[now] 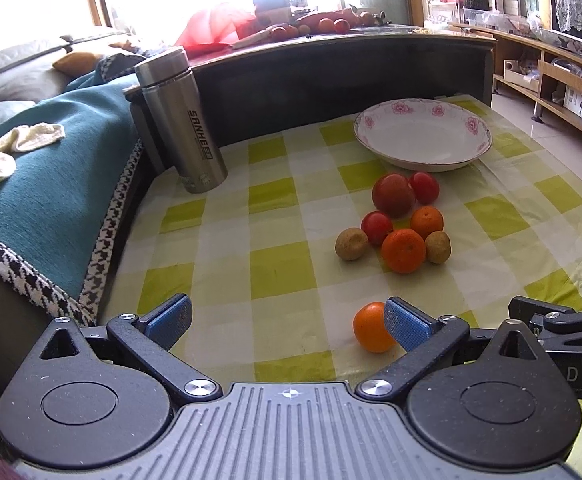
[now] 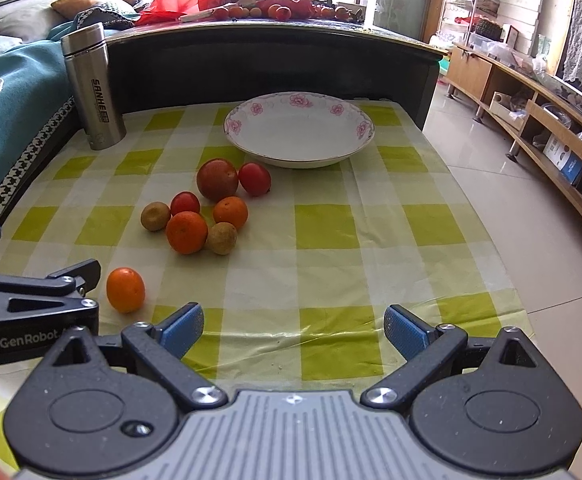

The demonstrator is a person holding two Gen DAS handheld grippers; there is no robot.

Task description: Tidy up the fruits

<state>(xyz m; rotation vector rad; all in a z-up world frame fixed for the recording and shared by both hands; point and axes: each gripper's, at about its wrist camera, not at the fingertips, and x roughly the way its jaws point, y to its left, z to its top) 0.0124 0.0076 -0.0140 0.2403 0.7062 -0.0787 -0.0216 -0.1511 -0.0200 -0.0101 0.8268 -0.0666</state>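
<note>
Fingers apart on both grippers, nothing held; fruit loose on the checked cloth.
We log, near to far: left gripper point(image 1: 289, 322) at lower frame, its right pad point(image 1: 405, 322) just beside a lone orange point(image 1: 371, 328); right gripper point(image 2: 293, 330) over bare tablecloth point(image 2: 331, 224); mid-frame, a fruit cluster point(image 2: 207, 210) of oranges, red and brown fruits; beyond it, an empty floral plate point(image 2: 299, 128); upper left, a steel flask point(image 2: 93, 88).

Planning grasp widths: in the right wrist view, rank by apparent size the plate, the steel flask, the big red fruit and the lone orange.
1. plate
2. steel flask
3. big red fruit and lone orange: alike; the orange is nearer, so unranked.
</note>
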